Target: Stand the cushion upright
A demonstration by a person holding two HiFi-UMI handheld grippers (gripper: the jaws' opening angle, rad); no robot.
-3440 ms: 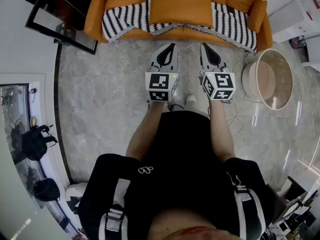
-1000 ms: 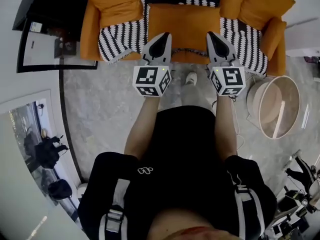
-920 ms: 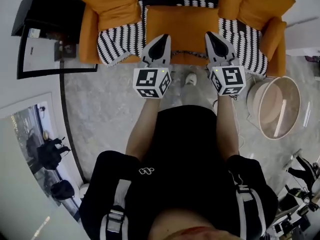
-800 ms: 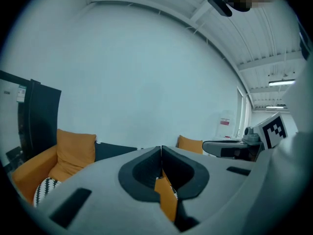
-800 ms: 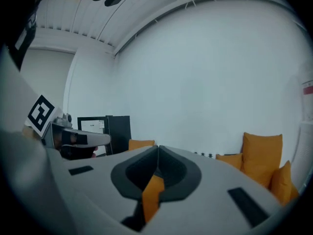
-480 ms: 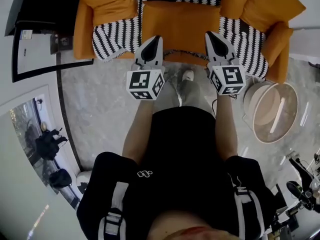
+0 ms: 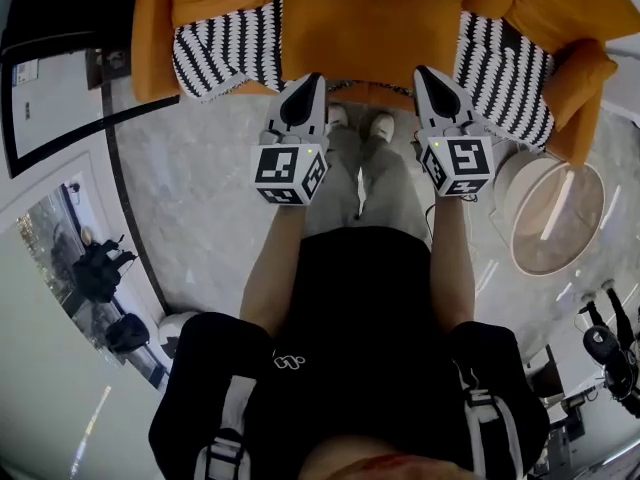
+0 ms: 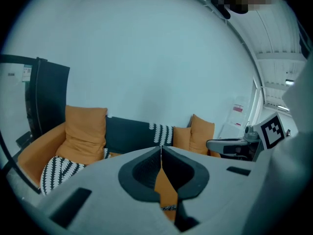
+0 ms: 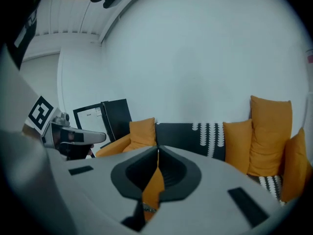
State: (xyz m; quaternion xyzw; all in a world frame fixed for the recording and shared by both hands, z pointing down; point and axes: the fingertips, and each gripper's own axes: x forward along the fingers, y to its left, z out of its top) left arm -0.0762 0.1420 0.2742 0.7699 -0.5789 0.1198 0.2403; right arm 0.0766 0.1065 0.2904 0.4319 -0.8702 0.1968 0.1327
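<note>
The cushion (image 7: 370, 23) is seen lying flat on the seat of the sofa (image 7: 150, 43), in the middle, over a striped blanket (image 7: 215, 53) that shows on either side of it. Its long front edge is turned toward the person.

Both grippers are held in front of that edge and pointed at the sofa. In the head view the left gripper (image 7: 311, 77) is placed at the cushion's front left corner and the right gripper (image 7: 426, 71) near its front right corner, so that most of the cushion's width lies between the two tips. Whether either tip touches the cushion cannot be told from above.

In the left gripper view the jaws of the left gripper (image 8: 161, 149) are seen pressed together at the tips, and nothing is held. Through the narrow slit below the tips an orange surface and a bit of blanket fringe are visible. The right gripper (image 9: 157, 153) is likewise closed and empty, with orange showing through its slit.

Beyond the jaws, upright back cushions (image 8: 85, 133) are seen against the sofa's dark backrest. A round table (image 7: 585, 258) stands on the floor to the right of the sofa.
</note>
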